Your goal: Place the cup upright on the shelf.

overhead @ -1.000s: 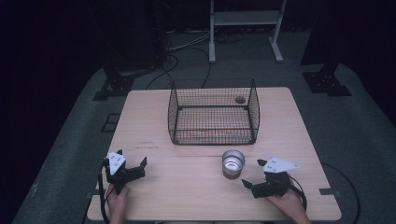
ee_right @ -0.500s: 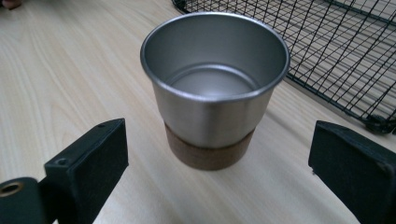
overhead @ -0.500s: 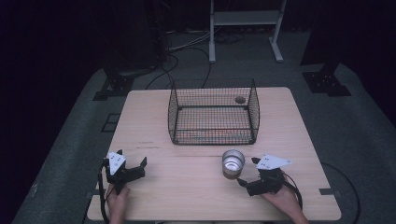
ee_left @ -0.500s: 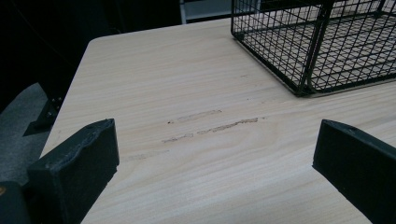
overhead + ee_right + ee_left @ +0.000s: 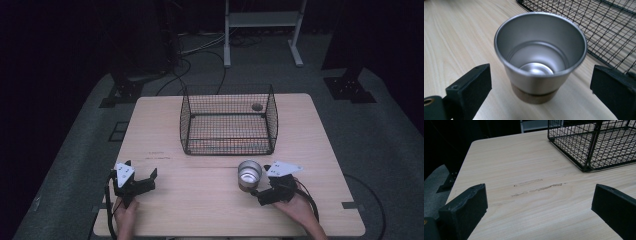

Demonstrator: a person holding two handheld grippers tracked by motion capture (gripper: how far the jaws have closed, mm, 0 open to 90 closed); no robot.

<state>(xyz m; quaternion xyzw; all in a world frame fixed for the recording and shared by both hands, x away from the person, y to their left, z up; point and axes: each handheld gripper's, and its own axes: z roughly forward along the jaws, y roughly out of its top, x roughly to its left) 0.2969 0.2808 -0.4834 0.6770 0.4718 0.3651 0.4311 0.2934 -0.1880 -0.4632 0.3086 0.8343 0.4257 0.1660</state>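
Observation:
A shiny metal cup (image 5: pixel 249 174) with a brown base stands upright on the wooden table (image 5: pixel 190 210), in front of the wire basket (image 5: pixel 227 149). My right gripper (image 5: pixel 261 182) lies just right of the cup and is open. Its jaws have just been opening. In the right gripper view the empty cup (image 5: pixel 540 52) stands between the two black jaws, a little beyond their tips, and neither pad touches it. My left gripper (image 5: pixel 140 168) rests open near the table's front left, with bare wood between its jaws in the left gripper view (image 5: pixel 540 192).
The black wire basket (image 5: pixel 594 145) stands open-topped at the table's middle back, with a small dark round thing (image 5: pixel 257 106) at its far right corner. Scuff marks (image 5: pixel 536 187) cross the wood ahead of the left gripper. Cables and stand feet lie on the dark floor beyond.
My right gripper has slid left toward the cup, and its jaws now stand beside it. The left gripper and the cup have kept still.

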